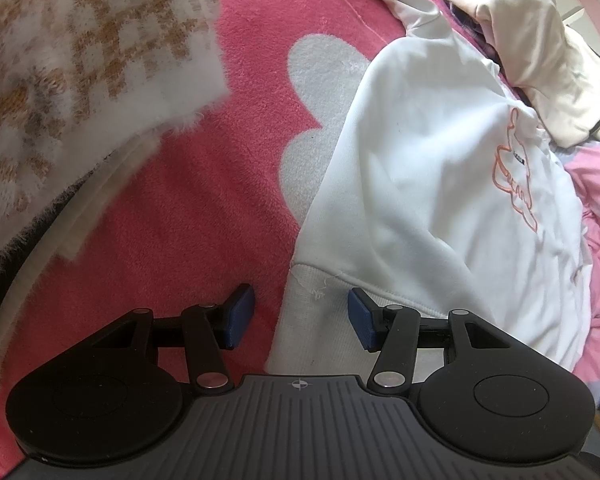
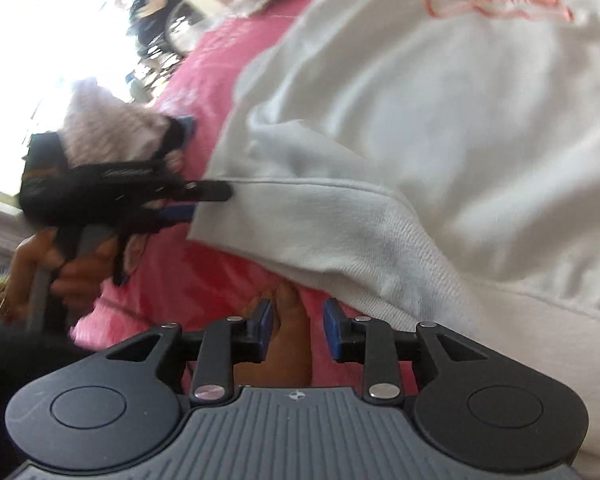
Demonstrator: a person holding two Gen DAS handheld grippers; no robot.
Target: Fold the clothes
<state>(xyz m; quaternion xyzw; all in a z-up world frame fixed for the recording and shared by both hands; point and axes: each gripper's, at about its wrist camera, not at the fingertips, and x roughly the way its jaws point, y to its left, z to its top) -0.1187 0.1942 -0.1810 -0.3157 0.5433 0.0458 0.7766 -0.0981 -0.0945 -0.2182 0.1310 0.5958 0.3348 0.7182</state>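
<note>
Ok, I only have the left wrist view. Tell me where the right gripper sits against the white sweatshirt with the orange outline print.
Observer: The right gripper is just short of the white sweatshirt's ribbed hem, over the pink fleece blanket.
Operator: Report its fingers.
Observer: Its fingers stand apart, with no cloth between them.
Operator: Now describe my left gripper from that side.
Observer: The left gripper shows side-on at the sweatshirt's edge, and a bare hand grips its handle.
</note>
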